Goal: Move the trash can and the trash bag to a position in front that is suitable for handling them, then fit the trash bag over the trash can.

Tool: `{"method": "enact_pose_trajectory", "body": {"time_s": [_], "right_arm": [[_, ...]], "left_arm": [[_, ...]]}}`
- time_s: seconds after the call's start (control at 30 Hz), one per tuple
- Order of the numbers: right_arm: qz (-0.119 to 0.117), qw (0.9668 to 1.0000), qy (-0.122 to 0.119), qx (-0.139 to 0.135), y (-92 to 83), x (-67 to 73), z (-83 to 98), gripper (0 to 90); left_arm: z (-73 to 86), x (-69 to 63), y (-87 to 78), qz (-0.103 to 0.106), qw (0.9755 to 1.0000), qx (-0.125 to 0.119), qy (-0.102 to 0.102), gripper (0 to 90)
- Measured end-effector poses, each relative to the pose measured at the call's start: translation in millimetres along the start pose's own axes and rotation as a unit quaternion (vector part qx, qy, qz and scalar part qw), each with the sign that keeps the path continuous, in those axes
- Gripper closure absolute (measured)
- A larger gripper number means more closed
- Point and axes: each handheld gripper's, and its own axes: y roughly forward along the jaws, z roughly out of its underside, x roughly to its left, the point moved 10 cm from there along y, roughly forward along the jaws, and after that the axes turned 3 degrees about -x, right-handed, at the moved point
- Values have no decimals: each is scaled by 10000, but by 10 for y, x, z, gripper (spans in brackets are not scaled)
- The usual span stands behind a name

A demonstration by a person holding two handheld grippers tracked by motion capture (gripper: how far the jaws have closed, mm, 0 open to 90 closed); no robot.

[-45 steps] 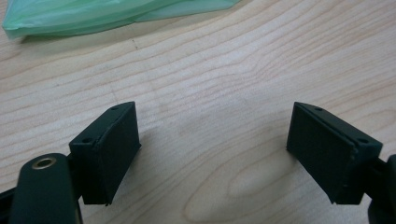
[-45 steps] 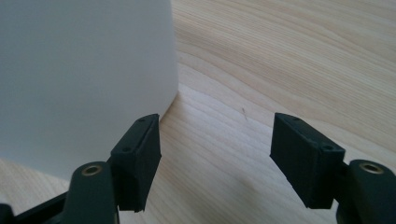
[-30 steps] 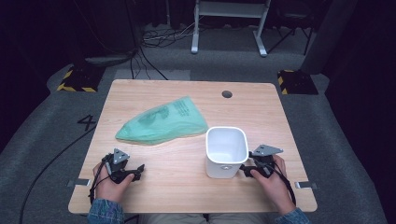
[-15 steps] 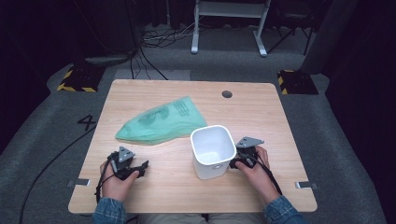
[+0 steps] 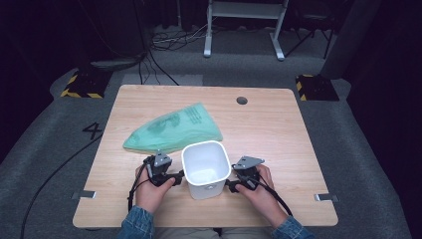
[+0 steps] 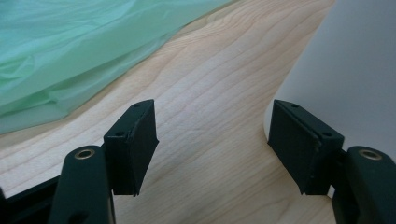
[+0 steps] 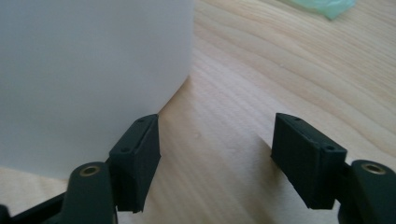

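High view: white bin (image 5: 205,169) between 2 grippers, touching neither.

text: "4" | on: grey floor (image 5: 59,149), left of table (image 5: 278,129) | bag print: unreadable

A: What's on your table (image 5: 278,129)?
B: A green bag (image 5: 174,130) lies flat, left of centre. A white tub (image 5: 206,169) stands upright just near of it, close to your edge.
A: Do they touch?
B: You can't tell.
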Motion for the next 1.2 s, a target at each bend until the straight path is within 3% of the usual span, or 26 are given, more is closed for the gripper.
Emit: {"method": "enact_pose_trajectory", "body": {"time_s": [0.17, 0.3, 0.37, 0.5, 0.6, 0.73, 1.03, 1.1, 1.2], "right_arm": [[-159, 9998, -116, 24, -8, 148, 10, 325], [-280, 9994, -223, 32, -7, 204, 13, 305], [-384, 9991, -168, 27, -10, 189, 8, 297], [-218, 9996, -169, -20, -47, -8, -61, 296], [-126, 9998, -117, -43, -70, -166, -139, 293], [-47, 9999, -141, 3, -39, -366, -237, 277], [211, 9996, -186, -18, 152, -750, -476, 254], [211, 9997, -106, -33, 218, -799, -515, 260], [229, 9997, -83, -46, 341, -868, -586, 269]], "left_arm": [[0, 47, 4, -132, 9999, -15, 33, 322], [15, 70, 9, -152, 9999, 28, 27, 309], [22, 97, -6, -198, 9998, 34, 38, 289], [50, 142, -61, -222, 9996, 76, 126, 284], [122, 159, -92, -151, 9986, 232, 443, 271], [207, 225, -158, -218, 9977, 306, 571, 271], [274, 322, -277, -238, 9985, 235, 431, 277], [275, 334, -291, -251, 9988, 129, 411, 290], [299, 349, -311, -269, 9987, 163, 409, 291]]}}
